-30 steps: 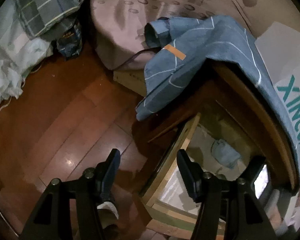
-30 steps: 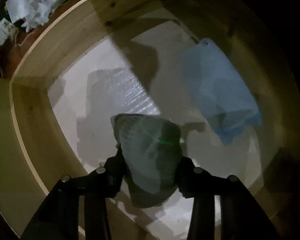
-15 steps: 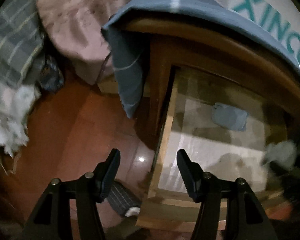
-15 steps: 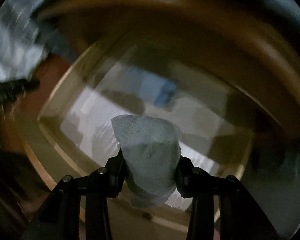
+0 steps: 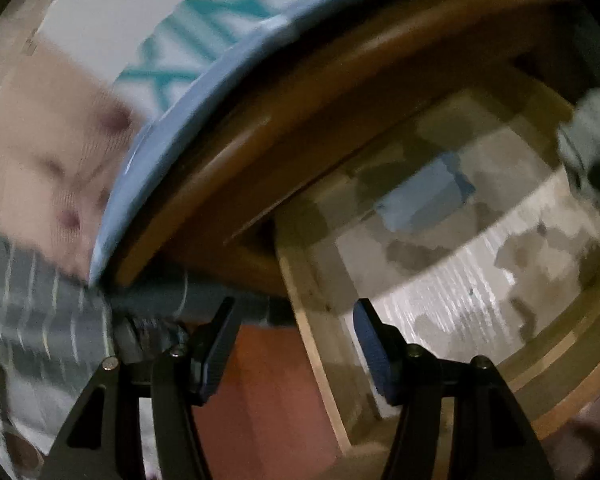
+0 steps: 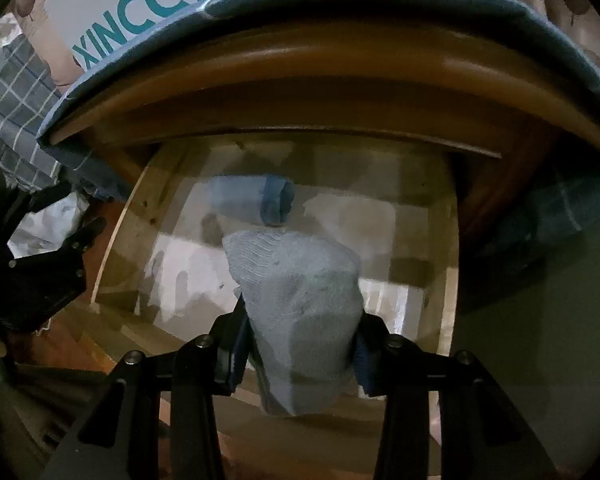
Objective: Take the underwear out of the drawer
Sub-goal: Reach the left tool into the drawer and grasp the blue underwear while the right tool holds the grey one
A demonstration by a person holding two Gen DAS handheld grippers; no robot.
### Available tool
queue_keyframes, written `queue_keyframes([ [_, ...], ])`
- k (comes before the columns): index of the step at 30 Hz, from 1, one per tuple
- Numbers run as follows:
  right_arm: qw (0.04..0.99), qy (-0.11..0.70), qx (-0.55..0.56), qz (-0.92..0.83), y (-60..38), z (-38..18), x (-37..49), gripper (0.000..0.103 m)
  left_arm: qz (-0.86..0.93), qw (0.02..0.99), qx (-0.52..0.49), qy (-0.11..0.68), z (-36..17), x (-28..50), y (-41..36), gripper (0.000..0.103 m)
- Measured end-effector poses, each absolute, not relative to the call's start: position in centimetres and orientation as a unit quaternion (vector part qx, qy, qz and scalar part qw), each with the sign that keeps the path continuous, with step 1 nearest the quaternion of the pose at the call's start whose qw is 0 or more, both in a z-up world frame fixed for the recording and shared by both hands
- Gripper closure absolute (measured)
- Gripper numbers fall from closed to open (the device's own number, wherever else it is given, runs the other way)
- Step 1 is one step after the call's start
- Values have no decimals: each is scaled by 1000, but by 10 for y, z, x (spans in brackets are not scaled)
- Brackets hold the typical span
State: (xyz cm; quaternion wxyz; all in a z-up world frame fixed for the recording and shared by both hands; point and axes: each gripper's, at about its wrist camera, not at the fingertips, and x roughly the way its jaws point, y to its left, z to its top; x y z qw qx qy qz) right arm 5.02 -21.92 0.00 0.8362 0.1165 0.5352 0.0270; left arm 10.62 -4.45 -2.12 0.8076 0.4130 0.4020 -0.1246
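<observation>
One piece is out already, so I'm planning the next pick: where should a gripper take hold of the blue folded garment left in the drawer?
Probably from above, jaws across the rolled darker end of the blue folded garment. That end stands proud of the drawer floor, while the paler part lies flat and gives little to pinch.

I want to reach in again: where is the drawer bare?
Bare lining shows left of the held grey underwear, toward the drawer's left wall. The back is taken by blue underwear, under the overhanging nightstand top.

Right hand-held gripper (image 6: 300, 336) angled downward, jaws clamped, left hand-held gripper (image 5: 294, 344) angled downward, jaws apart
</observation>
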Motion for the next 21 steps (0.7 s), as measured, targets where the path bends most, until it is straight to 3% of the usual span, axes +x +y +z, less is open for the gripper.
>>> queue_keyframes([
  [9,846,521,114,-3,-226,3,46,63,-169,750,517,378,-65,118,-65,43],
  [15,837,531,134,-21,-233,-1,47,63,-165,747,583,274,-84,109,-73,43],
  [21,826,539,162,-29,-242,-8,47,62,-213,715,627,224,-98,103,-78,43],
])
